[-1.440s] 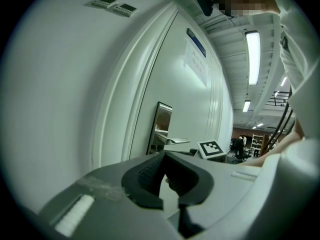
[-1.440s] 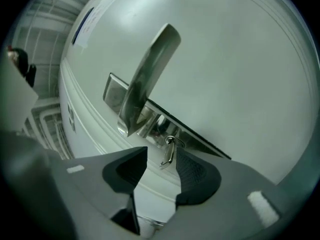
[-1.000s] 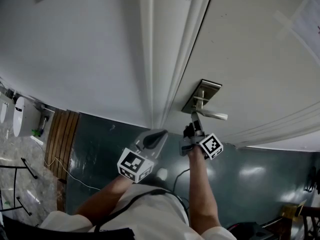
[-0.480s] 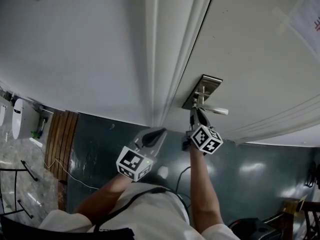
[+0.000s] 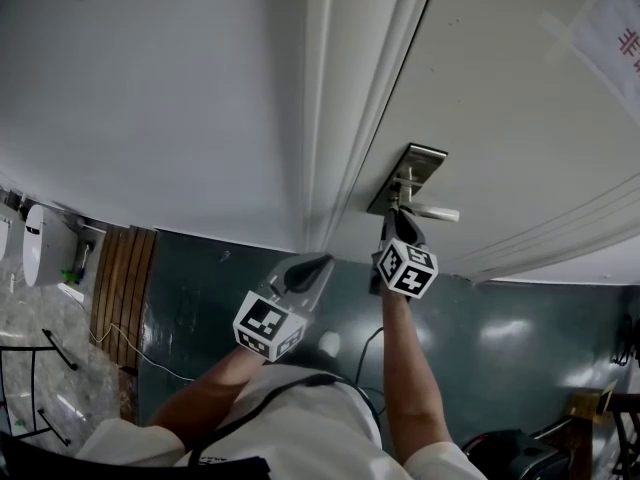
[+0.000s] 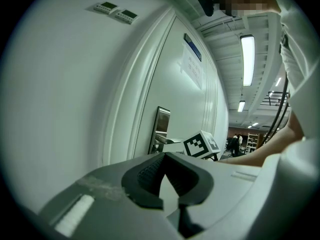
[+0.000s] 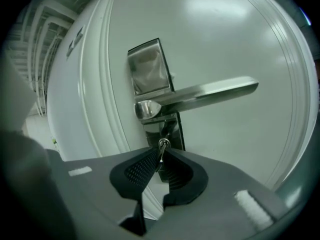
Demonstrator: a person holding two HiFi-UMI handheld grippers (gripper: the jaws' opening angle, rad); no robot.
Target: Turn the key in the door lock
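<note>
since a second ago the right gripper (image 5: 398, 220) has rolled about its own line: its cube (image 5: 407, 268) shows a different face to the head view, while the hand sits at the same spot under the handle (image 7: 210, 95). its jaws have just tightened a little and are clenched on the key (image 7: 162, 146), whose bow stands edge-on between the pad tips in the right gripper view.

the key sits in the lock (image 7: 167, 131), in the lower part of the steel plate (image 7: 149, 69), just below the root of the handle on the door (image 5: 500, 98). it lies straight ahead of the right gripper, its shank running into the door along the line the jaws point. any further turn is therefore a roll of the wrist about that line, not a push or a swing. the handle bar reaches away to the right above the jaws, near but apart from them.

the left gripper (image 6: 165, 160) hangs lower left, near the door frame (image 5: 325, 118) and well apart from the lock; its jaws are together with nothing between them. the right hand is plainly the nearer and does the work.
</note>
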